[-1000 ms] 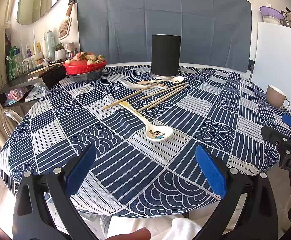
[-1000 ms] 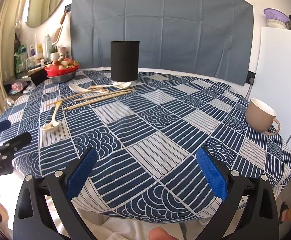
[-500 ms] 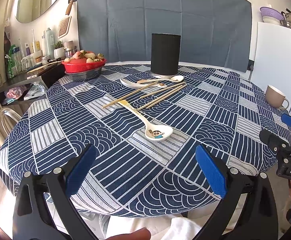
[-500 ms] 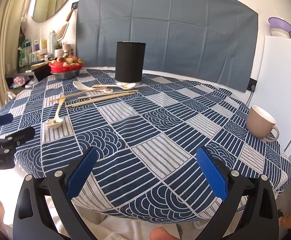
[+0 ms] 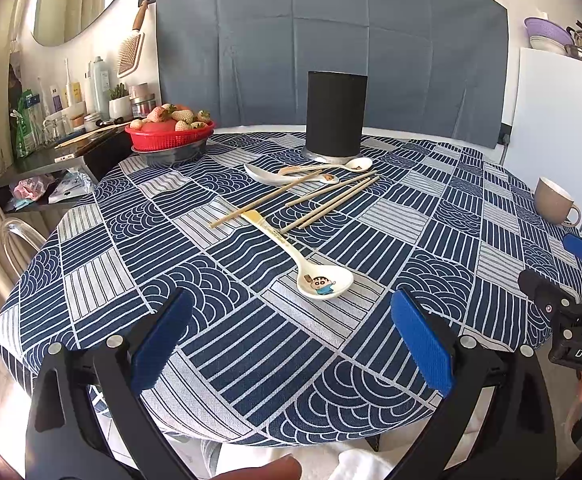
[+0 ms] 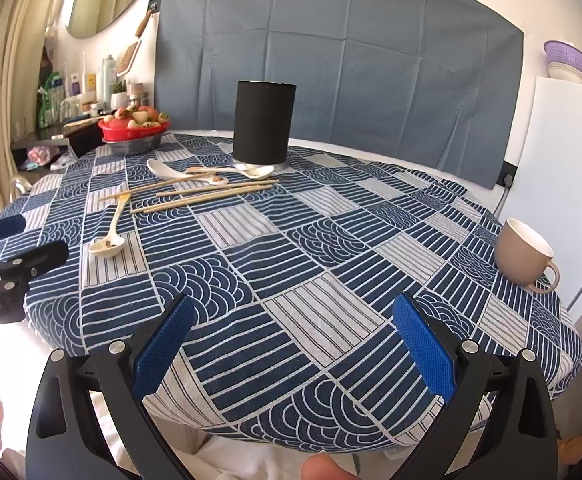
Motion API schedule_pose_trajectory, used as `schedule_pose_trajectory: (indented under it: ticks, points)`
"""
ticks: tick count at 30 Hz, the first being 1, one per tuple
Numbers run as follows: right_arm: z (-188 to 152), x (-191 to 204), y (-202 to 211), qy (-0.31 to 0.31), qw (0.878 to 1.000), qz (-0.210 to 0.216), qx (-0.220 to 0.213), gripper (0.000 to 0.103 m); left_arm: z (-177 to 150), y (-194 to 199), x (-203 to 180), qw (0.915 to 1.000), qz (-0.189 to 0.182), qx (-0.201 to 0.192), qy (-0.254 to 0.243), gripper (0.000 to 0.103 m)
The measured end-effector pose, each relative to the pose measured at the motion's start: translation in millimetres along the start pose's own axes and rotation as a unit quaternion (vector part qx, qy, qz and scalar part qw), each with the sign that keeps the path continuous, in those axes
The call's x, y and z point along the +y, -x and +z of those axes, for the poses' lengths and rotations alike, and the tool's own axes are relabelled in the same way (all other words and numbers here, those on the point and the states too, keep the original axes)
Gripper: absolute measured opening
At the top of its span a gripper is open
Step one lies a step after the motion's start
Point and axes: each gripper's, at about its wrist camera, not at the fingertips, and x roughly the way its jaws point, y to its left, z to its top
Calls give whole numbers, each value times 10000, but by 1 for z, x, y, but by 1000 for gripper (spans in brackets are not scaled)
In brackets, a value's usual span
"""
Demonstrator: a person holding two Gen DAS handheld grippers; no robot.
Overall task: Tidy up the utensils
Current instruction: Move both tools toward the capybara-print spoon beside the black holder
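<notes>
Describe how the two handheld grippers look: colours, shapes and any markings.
Both the left gripper and right gripper have black plastic frames with silver rivets, splaying into two fingers faced with textured blue pads. White lettering marks their bodies: "DAS" on the right, partly cut-off text on the left. No cables show.

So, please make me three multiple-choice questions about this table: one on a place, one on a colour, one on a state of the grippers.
1. Where does the beige mug stand?
A. near the table's right edge
B. beside the fruit basket
C. inside the black holder

2. What colour is the fruit basket?
A. green
B. red
C. white

3. How are the left gripper and right gripper?
A. both shut on chopsticks
B. one holds a spoon
C. both open and empty

Answers: 1 A, the mug stands alone at the right, far from the black holder. 2 B, its rim is red. 3 C, the blue pads stand wide apart with only cloth between.
</notes>
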Motion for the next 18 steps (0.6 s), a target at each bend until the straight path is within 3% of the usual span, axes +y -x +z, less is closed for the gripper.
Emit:
schedule_pose_trajectory:
  ticks: [4, 18]
  points:
    - [5, -1, -1, -37, 10000, -39, -1, 95, 5, 0, 3, 9999, 147, 4, -23, 97]
    - [31, -8, -28, -153, 9994, 38, 324, 95, 28, -25, 19, 9993, 133, 341, 71, 97]
